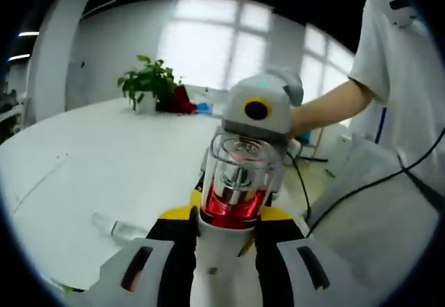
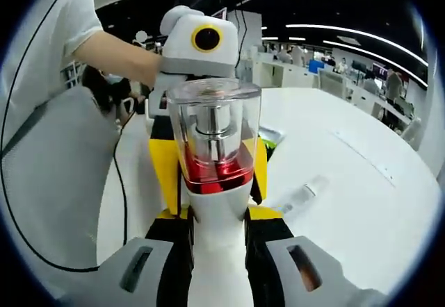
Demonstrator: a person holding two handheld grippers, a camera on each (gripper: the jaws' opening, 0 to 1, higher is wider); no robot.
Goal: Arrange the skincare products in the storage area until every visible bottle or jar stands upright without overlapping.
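Right gripper view — white bottle (image 2: pixel 214 182), clear cap, red band — pinched by both hand-held grippers (image 2: pixel 217 251).

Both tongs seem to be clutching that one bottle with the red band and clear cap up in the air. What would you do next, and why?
Probably lower the bottle upright onto the white table: both the left tongs and right tongs hold it aloft.

My left gripper (image 1: pixel 226 241) and right gripper (image 2: pixel 217 234) meet over the table's (image 1: pixel 104 161) edge, a bottle (image 1: pixel 233 182) between them. A vial (image 1: pixel 118 227) lies on the table beside it; a plant (image 1: pixel 147 81) stands at the far edge
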